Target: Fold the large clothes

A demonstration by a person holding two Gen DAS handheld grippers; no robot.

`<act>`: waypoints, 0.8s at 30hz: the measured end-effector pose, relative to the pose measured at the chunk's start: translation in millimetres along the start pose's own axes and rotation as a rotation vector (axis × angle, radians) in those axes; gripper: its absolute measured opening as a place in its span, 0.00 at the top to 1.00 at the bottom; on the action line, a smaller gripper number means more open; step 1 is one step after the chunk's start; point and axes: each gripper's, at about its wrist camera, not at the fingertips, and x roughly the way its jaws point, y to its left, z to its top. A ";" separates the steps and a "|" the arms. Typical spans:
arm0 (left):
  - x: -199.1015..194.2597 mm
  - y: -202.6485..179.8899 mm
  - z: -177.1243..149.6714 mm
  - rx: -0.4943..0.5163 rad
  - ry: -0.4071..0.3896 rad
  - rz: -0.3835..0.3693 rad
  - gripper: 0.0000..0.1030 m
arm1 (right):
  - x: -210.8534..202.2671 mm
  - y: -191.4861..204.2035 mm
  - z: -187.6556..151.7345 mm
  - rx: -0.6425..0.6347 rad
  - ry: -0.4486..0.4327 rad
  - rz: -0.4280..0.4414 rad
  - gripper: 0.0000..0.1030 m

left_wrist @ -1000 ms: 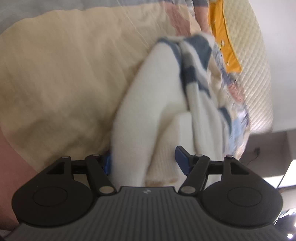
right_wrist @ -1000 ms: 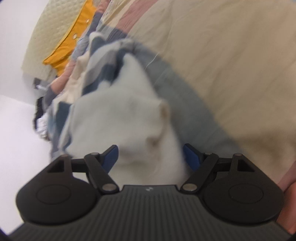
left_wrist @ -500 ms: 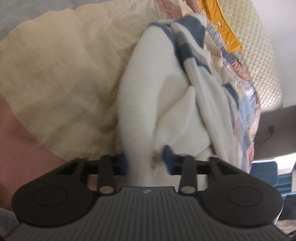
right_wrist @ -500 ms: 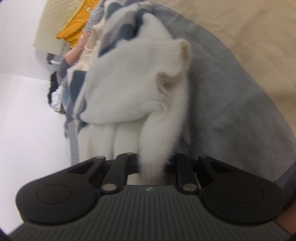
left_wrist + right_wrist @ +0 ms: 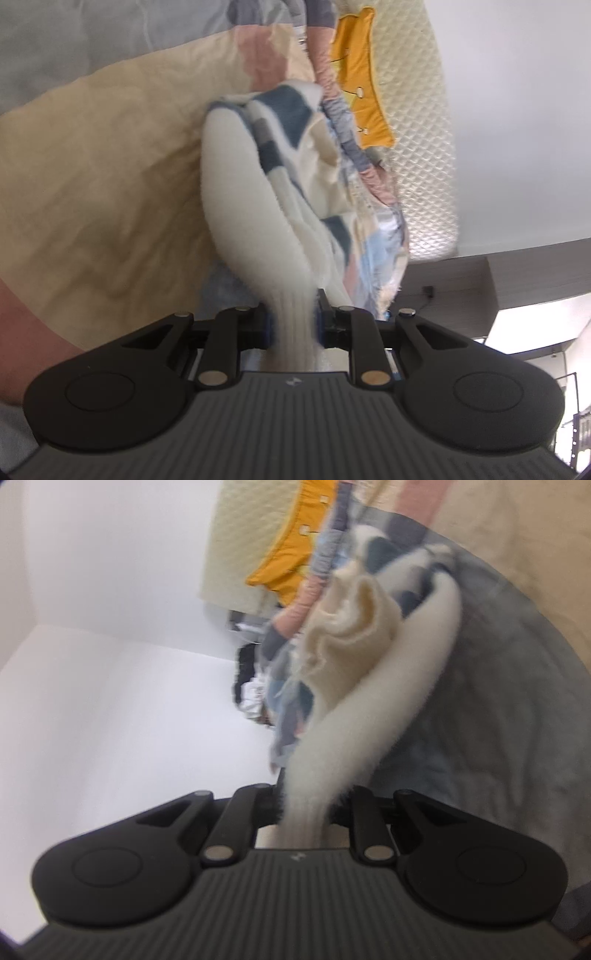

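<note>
Left wrist view: the left gripper (image 5: 293, 319) is clenched on a ribbed edge of the fluffy white sweater with blue-grey blocks (image 5: 255, 192) — it hangs bunched over the cream, pink and grey patchwork bedspread (image 5: 96, 177). Right wrist view: the right gripper (image 5: 306, 805) likewise grips the sweater (image 5: 373, 701) — blurred, beside an orange garment (image 5: 291, 561).

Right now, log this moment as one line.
left gripper: shut on sweater | right gripper: shut on sweater | sweater: bunched, lifted above bedspread

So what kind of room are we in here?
Most likely a bedroom: the sweater is held over a patchwork bedspread, with a quilted cream headboard against a white wall.
</note>
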 end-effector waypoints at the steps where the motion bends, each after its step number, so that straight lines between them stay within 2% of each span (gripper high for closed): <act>1: -6.8 -6.7 0.6 0.009 0.006 -0.013 0.78 | -3.4 6.7 0.4 -0.014 0.000 0.022 0.85; 7: -70.9 -42.7 -16.6 0.075 0.013 -0.067 0.78 | -36.4 46.7 -12.0 -0.100 0.035 0.096 0.85; 11: -127.8 -45.9 -50.1 0.029 0.018 -0.095 0.78 | -76.0 66.4 -41.0 -0.132 0.055 0.109 0.85; 16: -182.3 -53.0 -100.6 0.036 0.003 -0.101 0.78 | -124.1 85.6 -79.6 -0.171 0.067 0.066 0.84; 20: -199.5 -47.2 -127.5 0.047 0.029 -0.103 0.78 | -151.5 86.8 -99.8 -0.149 0.036 0.027 0.84; 24: -190.3 -44.7 -115.1 0.034 0.040 -0.115 0.78 | -146.1 85.9 -95.2 -0.173 0.026 0.009 0.84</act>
